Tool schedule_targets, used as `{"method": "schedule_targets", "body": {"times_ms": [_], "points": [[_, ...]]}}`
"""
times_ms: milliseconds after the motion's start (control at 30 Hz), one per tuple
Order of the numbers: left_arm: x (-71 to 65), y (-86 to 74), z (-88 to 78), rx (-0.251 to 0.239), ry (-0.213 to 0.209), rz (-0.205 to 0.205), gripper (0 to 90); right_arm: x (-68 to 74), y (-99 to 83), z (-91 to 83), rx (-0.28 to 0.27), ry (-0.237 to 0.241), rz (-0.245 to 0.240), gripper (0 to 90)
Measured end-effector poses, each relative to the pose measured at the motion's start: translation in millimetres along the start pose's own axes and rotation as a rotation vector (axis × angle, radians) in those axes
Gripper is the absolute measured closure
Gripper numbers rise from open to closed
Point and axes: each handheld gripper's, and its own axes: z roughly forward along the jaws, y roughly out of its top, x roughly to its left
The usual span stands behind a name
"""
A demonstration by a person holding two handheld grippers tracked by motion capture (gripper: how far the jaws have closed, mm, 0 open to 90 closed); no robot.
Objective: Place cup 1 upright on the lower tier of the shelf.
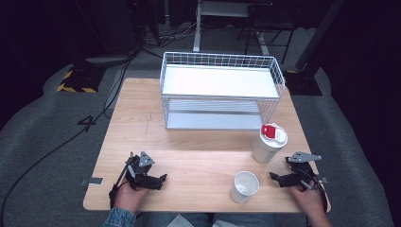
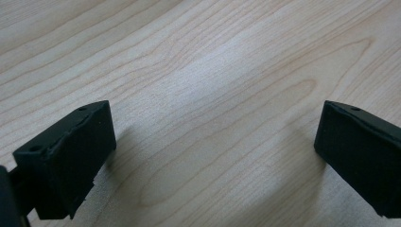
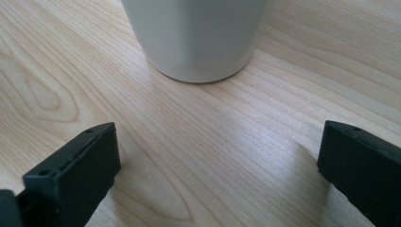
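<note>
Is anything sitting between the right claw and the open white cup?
Nothing visible. The right claw stands open beside the cup, and in the right gripper view bare table lies between its jaws and the cup's base. The lidded tumbler stands farther back, off that line.

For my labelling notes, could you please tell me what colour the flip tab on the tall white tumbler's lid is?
Red tab on the white lid, clearest in the high view.

Bright overhead light on the table (image 1: 189, 165) — dark surroundings, soft shadows, slight blur.
</note>
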Motion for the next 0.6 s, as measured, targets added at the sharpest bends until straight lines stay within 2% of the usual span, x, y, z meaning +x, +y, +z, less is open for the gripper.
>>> {"method": "schedule_targets", "body": {"times_ms": [400,467,600], "points": [[-0.4,0.5,0.4,-0.001,0.003,-0.002,0.0,0.2,-0.2,-0.2,0.001,-0.001,0.0,0.3],[-1.1,0.4,0.2,-0.001,0.006,-0.012,0.3,0.2,-0.2,-0.2,0.001,-0.001,0.0,0.2],[-2.9,1.2,-2.2,-0.009,0.016,-0.019,4.9,0.2,-0.2,-0.2,0.001,-0.001,0.0,0.2]]}}
